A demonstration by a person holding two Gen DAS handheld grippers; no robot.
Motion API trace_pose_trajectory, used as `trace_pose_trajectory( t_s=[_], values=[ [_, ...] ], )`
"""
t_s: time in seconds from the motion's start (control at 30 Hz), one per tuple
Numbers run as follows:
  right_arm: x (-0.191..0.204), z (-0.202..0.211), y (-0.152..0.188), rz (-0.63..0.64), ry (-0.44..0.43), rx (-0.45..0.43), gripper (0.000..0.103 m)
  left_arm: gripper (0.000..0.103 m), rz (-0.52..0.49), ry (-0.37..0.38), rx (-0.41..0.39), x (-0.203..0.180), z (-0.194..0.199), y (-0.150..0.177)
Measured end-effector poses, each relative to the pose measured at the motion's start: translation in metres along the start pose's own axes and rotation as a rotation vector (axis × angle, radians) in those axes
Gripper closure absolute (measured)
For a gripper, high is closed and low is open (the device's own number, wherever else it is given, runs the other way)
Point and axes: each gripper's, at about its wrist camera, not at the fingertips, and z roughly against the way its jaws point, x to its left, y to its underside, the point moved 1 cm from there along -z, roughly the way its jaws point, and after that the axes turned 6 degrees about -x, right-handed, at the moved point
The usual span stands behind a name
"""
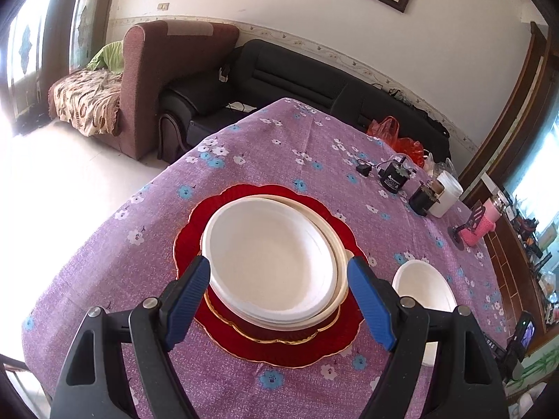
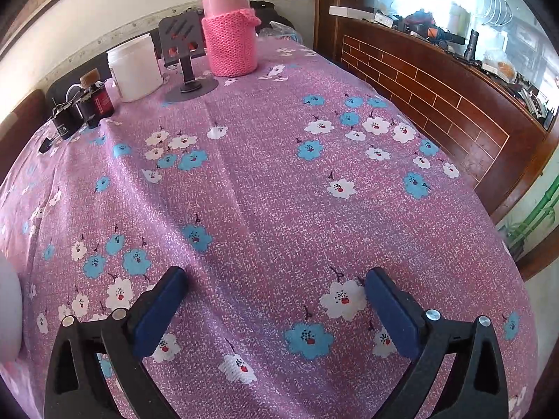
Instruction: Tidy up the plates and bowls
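In the left wrist view a white bowl [image 1: 272,258] sits on top of a stack: a cream plate [image 1: 337,244], a small red plate [image 1: 279,331] and a large red scalloped plate [image 1: 216,216]. My left gripper [image 1: 278,267] is open, its blue fingers either side of the bowl's near half, not closed on it. A second white bowl [image 1: 424,289] stands to the right, partly behind the right finger. My right gripper [image 2: 276,279] is open and empty above the bare tablecloth. A white rounded edge [image 2: 9,310] shows at the far left of the right wrist view.
The table has a purple flowered cloth [image 2: 279,174]. At its far side stand a pink flask [image 2: 229,24], a phone stand [image 2: 185,52], a white tub [image 2: 134,66] and small dark bottles [image 2: 94,101]. A wooden cabinet [image 2: 436,94] runs along the right. Sofas [image 1: 279,80] lie beyond the table.
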Motion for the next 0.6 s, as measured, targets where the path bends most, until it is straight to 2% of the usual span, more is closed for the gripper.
trace_pose_trajectory(
  t_s=[0.17,0.33,0.6],
  values=[
    [0.000,0.000,0.000,0.000,0.000,0.000,0.001,0.023,0.108,0.010,-0.006,0.027,0.003,-0.004],
    [0.001,0.000,0.000,0.000,0.000,0.000,0.001,0.023,0.215,-0.012,-0.017,0.064,0.010,-0.012],
    [0.001,0.000,-0.001,0.000,0.001,0.000,0.001,0.023,0.271,-0.036,-0.022,0.093,0.010,-0.014]
  ],
)
